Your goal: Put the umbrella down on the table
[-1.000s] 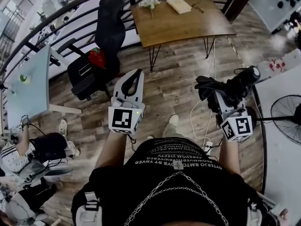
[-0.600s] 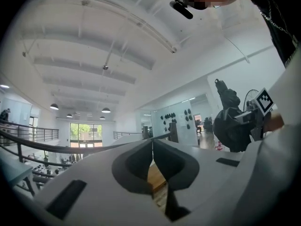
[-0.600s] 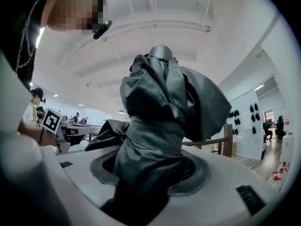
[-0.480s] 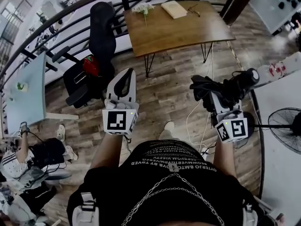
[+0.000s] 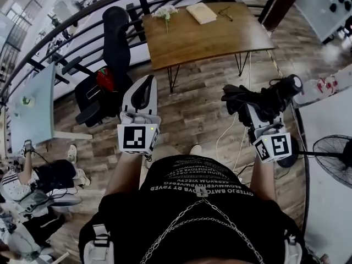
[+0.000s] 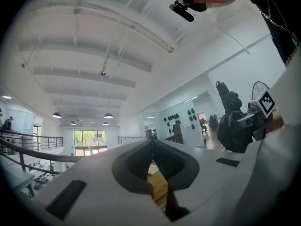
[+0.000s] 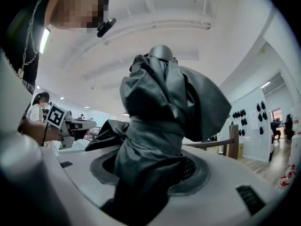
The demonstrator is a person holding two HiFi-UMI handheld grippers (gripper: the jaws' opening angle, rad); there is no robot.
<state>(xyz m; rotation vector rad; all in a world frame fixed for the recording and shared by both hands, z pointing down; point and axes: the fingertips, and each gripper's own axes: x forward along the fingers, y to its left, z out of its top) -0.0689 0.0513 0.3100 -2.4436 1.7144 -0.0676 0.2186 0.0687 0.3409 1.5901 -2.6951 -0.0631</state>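
The right gripper (image 5: 254, 110) has its jaws clamped on a folded black umbrella (image 5: 268, 99). In the right gripper view the bunched dark fabric (image 7: 157, 112) fills the space between the jaws and stands up above them to a rounded cap. In the head view the umbrella lies crosswise over the gripper's front end, held in the air above the wood-plank floor (image 5: 203, 106). It is well apart from the wooden worktop (image 5: 220, 40) ahead.

The left gripper (image 5: 143, 95) holds nothing. Its jaws are closed, their tips meeting, as the left gripper view (image 6: 151, 147) shows (only a sliver of wood shows through the gap lower down).

A closed book (image 5: 201, 12) and a small bunch of pale flowers (image 5: 164, 12) lie at the worktop's far edge. A black office chair (image 5: 116, 37) stands to its left by the railing.
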